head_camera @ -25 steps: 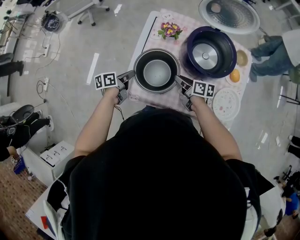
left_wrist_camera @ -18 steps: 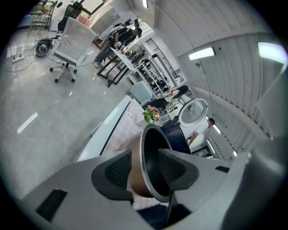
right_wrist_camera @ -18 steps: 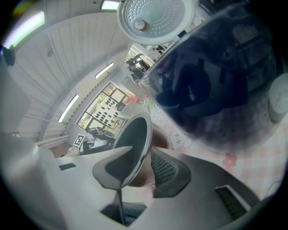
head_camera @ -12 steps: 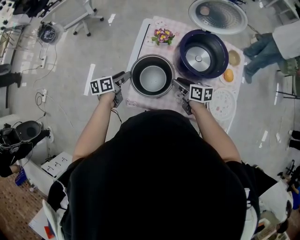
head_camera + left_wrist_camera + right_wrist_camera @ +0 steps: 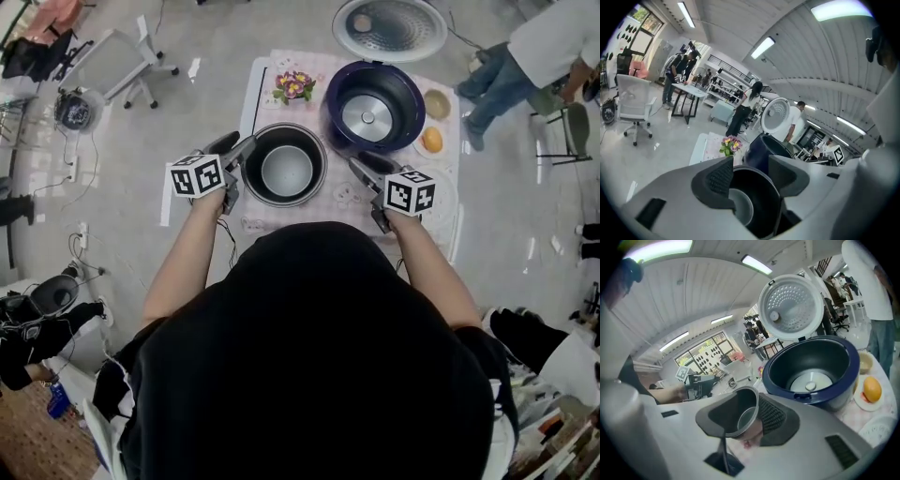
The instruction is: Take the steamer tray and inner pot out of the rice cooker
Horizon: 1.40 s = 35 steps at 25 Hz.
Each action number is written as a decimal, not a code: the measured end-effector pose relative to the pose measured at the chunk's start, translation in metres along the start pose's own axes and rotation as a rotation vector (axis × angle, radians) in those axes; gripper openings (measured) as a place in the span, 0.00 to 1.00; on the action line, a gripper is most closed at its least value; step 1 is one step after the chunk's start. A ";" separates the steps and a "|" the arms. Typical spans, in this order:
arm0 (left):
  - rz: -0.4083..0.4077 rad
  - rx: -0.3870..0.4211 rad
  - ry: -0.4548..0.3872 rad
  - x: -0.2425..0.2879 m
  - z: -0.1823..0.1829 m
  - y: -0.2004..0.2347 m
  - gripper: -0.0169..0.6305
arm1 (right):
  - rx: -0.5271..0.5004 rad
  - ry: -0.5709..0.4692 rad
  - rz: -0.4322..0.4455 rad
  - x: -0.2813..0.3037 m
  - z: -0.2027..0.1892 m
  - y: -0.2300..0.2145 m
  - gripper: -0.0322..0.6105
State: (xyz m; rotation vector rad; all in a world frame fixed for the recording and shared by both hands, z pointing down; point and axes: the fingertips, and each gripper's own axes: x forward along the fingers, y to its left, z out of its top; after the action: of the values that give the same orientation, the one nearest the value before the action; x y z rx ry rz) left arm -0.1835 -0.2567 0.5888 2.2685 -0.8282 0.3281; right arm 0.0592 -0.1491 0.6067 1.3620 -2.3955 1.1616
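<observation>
Shiny grey floor (image 5: 131,234) all round the bench (image 5: 260,108), white office chair (image 5: 117,56) out past its far-left corner, cables (image 5: 82,183) trailing off left, long strip lights (image 5: 764,47) on the ribbed ceiling.

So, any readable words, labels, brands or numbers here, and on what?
No text can be read.
Left marker cube and right marker cube: black-and-white square patterns, no letters.
Tablecloth: small pink print, too blurred to read.
Rice cooker: no brand or label visible.
</observation>
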 end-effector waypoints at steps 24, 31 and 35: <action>-0.337 0.487 -0.123 0.060 0.079 -0.201 0.38 | -0.038 -0.395 -0.431 -0.202 0.061 -0.065 0.21; -0.370 0.508 -0.101 0.074 0.068 -0.216 0.38 | -0.029 -0.425 -0.490 -0.226 0.052 -0.072 0.21; -0.382 0.511 -0.091 0.081 0.067 -0.220 0.38 | -0.018 -0.435 -0.508 -0.234 0.050 -0.078 0.21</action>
State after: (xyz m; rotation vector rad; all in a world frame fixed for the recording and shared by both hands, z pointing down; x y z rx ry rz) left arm 0.0203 -0.2175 0.4607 2.8708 -0.3574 0.2806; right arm 0.2667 -0.0499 0.5041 2.2295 -2.0736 0.7626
